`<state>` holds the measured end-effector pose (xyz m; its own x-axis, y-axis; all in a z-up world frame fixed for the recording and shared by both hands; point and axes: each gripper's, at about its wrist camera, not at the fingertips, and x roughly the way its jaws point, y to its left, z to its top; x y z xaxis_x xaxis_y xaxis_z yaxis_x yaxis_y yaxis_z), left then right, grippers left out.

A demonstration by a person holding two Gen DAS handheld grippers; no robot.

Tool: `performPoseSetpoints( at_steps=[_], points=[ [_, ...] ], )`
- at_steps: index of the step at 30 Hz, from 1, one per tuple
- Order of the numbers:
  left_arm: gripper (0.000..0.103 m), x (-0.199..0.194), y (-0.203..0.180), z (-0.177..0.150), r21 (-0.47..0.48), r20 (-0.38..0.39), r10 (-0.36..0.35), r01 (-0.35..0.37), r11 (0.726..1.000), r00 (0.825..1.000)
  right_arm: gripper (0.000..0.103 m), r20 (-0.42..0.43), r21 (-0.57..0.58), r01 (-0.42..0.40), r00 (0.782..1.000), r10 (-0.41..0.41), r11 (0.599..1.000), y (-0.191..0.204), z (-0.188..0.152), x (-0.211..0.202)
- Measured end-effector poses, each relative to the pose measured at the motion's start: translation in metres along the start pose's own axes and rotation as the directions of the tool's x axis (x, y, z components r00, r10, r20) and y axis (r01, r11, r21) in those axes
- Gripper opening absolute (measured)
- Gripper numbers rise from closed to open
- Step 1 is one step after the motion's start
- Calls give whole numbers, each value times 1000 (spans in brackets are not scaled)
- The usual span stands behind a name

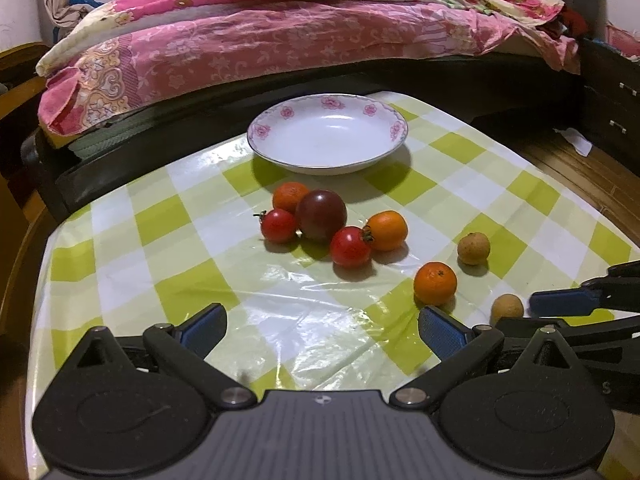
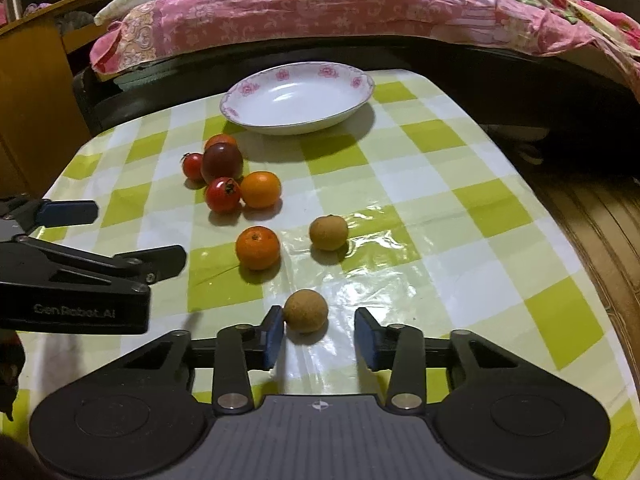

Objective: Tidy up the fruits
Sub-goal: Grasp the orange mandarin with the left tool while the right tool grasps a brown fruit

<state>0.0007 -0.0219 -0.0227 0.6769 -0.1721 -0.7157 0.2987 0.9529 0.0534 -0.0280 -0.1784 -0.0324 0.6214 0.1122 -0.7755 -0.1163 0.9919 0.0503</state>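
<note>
The white porcelain plate with pink flowers on the rim [image 2: 297, 98] stands empty at the far side of the surface covered by a green-and-white checked plastic cloth [image 2: 440, 200], so I judge that the task is only at its beginning: no fruit is placed yet.

All eight fruits lie on the cloth. A group near the plate holds two red cherry tomatoes [image 2: 222, 195], one dark purple round fruit [image 2: 221, 161] and two small orange citrus fruits [image 2: 260, 189]. A third orange citrus [image 2: 257, 247] and a brown rough-skinned round fruit [image 2: 328, 232] lie apart, closer to the camera.

The right gripper [image 2: 320, 334] has its jaws spread around a second brown round fruit [image 2: 306, 310]; the left pad seems to touch it, the other does not. The left gripper [image 1: 320, 332] hovers with jaws spread wide and holds nothing.
</note>
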Motion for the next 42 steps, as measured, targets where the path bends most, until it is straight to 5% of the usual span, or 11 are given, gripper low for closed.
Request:
performPoseSetpoints(
  at_steps=[4,30,42],
  points=[
    [103,2,-2,-1,14,-6,-5,5,1000,1000,21,-19,-12,-11,1000,11,1000,2,-1,3],
    [94,23,-25,9,73,-24,-90,92,993,996,19,-3,4,-4,1000,4,1000,-15,5,1],
    [78,30,-37,14,124,-3,-125,124,985,992,19,-7,18,19,1000,-19,1000,-21,5,1]
  ],
)
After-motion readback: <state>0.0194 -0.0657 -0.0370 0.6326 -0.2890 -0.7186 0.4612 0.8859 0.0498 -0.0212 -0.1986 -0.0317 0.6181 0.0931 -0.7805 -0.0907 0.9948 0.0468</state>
